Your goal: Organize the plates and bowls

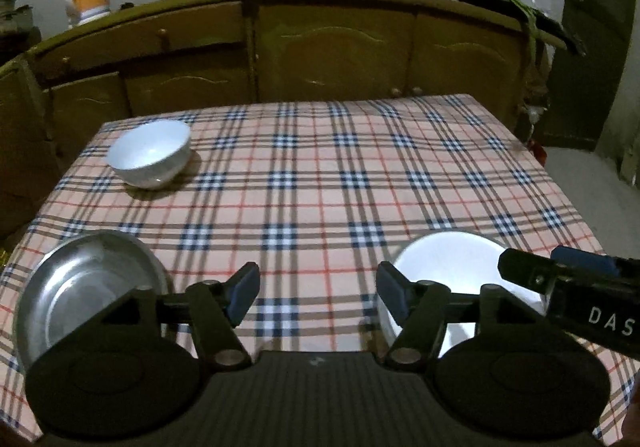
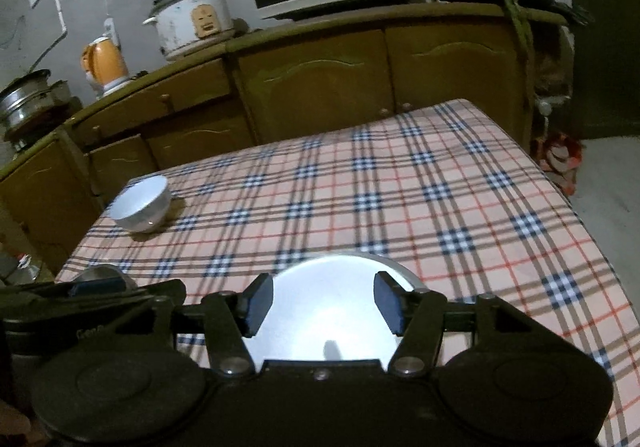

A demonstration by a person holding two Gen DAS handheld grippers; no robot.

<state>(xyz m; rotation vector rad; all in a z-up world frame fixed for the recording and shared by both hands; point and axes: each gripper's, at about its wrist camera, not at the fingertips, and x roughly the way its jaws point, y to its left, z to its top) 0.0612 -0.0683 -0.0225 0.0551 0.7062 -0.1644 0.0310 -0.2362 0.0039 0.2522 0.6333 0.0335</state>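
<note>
Nearest the lens of the left wrist view, the left tongs [image 1: 318,293] were seen with their jaws standing wide and nothing between them but checked cloth. The right tongs [image 2: 324,305] were likewise spread wide and empty, hung above the metal plate [image 2: 332,311] without touching it, as far as could be judged.

Taking the metal plate as landmark: the metal dish [image 1: 86,287] lay well apart to its left at the near edge of the surface [image 1: 320,183], and the white bowl [image 1: 150,153] stood beyond that dish, towards the far left corner. Nothing was stacked, so the sorting was judged barely begun.

Several risks could be foreseen. The plate lay flat on loose cloth, and its thin rim might be missed by the pads (or the cloth pinched along with it), so that the cloth and everything on it would be dragged. Both the plate and the dish lay close to the near edge, whence either might be nudged off. The two tongs hung near each other and might be knocked together.

Only the left wrist view showed the dish's interior and the right tongs' body intruding at the right. Only the right wrist view showed the plate centred between the right jaws, and a steel pot [image 2: 28,103] on the cabinet.
</note>
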